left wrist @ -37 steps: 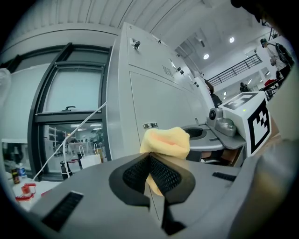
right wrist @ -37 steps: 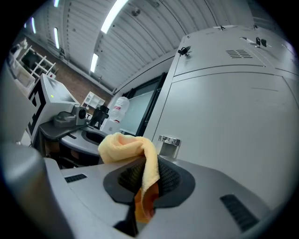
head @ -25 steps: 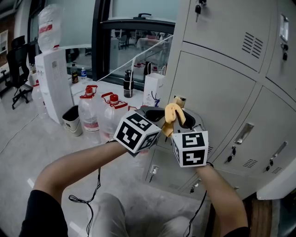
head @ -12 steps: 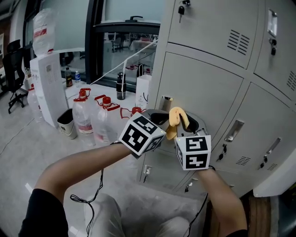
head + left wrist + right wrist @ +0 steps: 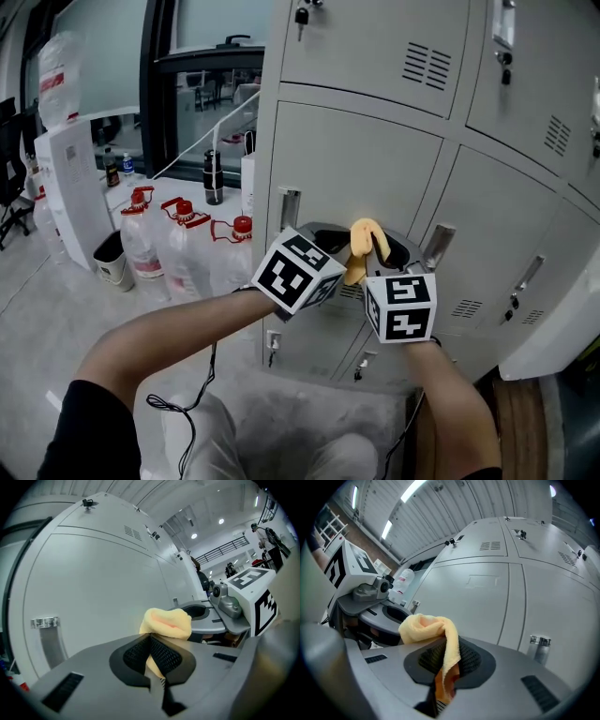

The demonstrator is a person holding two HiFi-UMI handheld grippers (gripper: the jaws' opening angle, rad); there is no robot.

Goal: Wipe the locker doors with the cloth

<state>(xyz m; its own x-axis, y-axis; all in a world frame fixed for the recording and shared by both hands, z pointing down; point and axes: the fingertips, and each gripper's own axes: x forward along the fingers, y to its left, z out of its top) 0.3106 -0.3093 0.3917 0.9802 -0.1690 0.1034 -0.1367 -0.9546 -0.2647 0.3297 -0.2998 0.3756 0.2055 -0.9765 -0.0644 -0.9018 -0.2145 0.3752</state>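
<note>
Between the left gripper's [image 5: 152, 654] jaws, pressed together, one yellow cloth [image 5: 167, 622] is pinched. The right gripper's [image 5: 446, 660] jaws, also closed, pinch the same cloth, which bunches up between the two grippers. Both are held side by side close in front of the grey locker doors [image 5: 361, 169], between two metal handles [image 5: 289, 208]. Left of the lockers, three red-capped jugs [image 5: 184, 251] stand on the floor beside one small bin [image 5: 111, 270].
</note>
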